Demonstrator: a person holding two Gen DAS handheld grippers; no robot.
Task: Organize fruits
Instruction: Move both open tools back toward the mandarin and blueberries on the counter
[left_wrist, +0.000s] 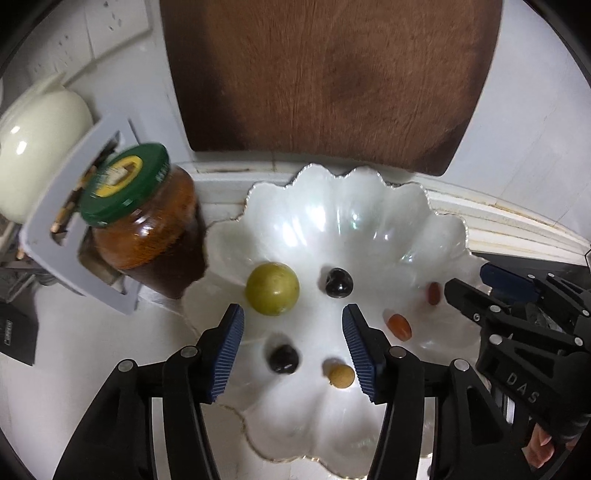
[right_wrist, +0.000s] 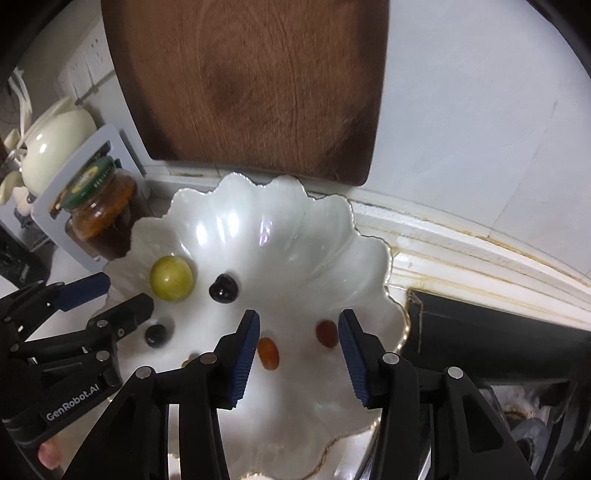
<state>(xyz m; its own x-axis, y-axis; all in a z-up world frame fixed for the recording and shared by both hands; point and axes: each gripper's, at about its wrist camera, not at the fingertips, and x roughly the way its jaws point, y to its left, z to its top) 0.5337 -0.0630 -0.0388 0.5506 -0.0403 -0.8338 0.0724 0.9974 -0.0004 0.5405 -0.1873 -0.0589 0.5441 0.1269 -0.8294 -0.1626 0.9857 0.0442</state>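
A white scalloped bowl (left_wrist: 369, 221) holds several small fruits: a green round fruit (left_wrist: 272, 288), two dark cherries (left_wrist: 339, 283) (left_wrist: 283, 359), a small tan ball (left_wrist: 341, 376) and two orange-red fruits (left_wrist: 399, 326) (left_wrist: 433, 293). My left gripper (left_wrist: 293, 350) is open and empty, low over the bowl's near side, with a dark cherry and the tan ball between its fingers. My right gripper (right_wrist: 298, 356) is open and empty over the bowl (right_wrist: 295, 229), with the orange-red fruits (right_wrist: 267, 353) (right_wrist: 327, 333) between its fingers. The green fruit (right_wrist: 172, 278) lies to its left.
A jar with a green lid (left_wrist: 142, 218) stands left of the bowl, by a grey rack (left_wrist: 55, 236) and a cream teapot (left_wrist: 33, 147). A brown cutting board (left_wrist: 325, 81) leans on the wall behind. A dark stove edge (right_wrist: 498, 332) lies right of the bowl.
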